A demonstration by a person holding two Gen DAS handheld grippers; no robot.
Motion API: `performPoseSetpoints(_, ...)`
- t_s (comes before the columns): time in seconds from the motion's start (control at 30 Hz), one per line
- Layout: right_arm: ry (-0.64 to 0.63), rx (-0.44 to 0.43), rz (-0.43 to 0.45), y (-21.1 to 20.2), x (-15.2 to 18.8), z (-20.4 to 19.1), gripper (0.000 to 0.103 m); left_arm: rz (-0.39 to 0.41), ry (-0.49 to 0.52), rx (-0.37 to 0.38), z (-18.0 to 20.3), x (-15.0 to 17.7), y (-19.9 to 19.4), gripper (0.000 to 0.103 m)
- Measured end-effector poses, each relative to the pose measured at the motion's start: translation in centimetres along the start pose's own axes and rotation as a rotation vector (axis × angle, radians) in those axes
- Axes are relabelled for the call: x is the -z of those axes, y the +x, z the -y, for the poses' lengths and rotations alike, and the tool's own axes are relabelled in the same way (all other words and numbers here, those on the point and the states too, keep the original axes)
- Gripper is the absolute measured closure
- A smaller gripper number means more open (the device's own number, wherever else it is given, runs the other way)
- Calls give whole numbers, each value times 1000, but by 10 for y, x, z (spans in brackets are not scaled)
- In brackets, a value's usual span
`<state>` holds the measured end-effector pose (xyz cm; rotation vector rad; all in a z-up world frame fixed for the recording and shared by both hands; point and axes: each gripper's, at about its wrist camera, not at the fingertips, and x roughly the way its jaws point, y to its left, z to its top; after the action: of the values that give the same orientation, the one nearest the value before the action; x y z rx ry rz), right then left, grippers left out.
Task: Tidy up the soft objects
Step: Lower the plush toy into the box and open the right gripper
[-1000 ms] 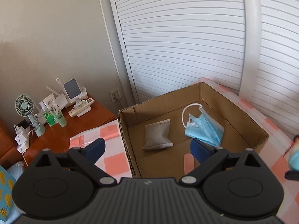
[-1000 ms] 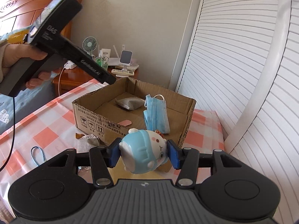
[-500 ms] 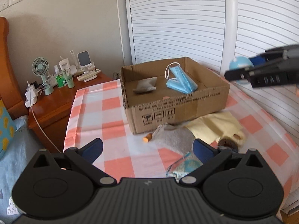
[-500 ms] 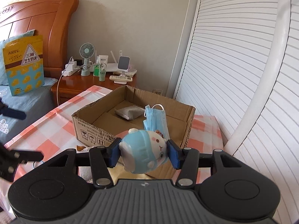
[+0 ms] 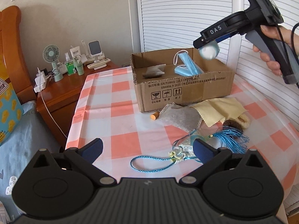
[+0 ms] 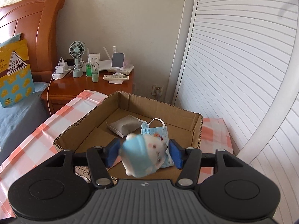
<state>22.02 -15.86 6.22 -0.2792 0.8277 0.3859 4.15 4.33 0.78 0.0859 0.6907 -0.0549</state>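
A cardboard box point(image 5: 186, 91) stands on the checked tablecloth and holds a blue face mask point(image 5: 186, 66) and a grey pouch point(image 5: 154, 71). My right gripper point(image 6: 143, 152) is over the box point(image 6: 198, 128); its jaws have parted and the blue-and-white plush toy point(image 6: 144, 155) between them looks blurred, loose from the pads. The toy shows in the left wrist view point(image 5: 209, 50) just under the right gripper, above the box. My left gripper point(image 5: 147, 149) is open and empty, low over the table beside a tasselled charm with a blue cord point(image 5: 179, 154).
In front of the box lie a grey cloth bag point(image 5: 179, 116), a yellow cloth point(image 5: 218, 110), a brown furry item point(image 5: 233, 124) and a small orange piece point(image 5: 154, 116). A wooden nightstand point(image 5: 61, 91) with a fan and bottles stands left; louvred doors stand behind.
My left gripper has pulled back from over the box to low above the near table. My right gripper moved forward over the box and its jaws opened around the plush toy.
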Motion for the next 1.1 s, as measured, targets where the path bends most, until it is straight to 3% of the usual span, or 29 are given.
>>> performPoseSetpoints(0.03,8,2,-1,2,0,-2,1,-1,-2,-1,0,1,0,1)
performPoseSetpoints(0.07,16,2,5,2,1,-2,0,-1,-1,-2,-1,1,0,1)
performPoseSetpoints(0.6,79,73,-45,-27,50,-10,0,-14,12,25,6,4,1,1)
performPoseSetpoints(0.9,132,156,-116,-31,101,-12,0,-23,22,37,10,7,0,1)
performPoseSetpoints(1.1,187,164,-183,-24,130,-5,0,-38,32,48,13,7,4,1)
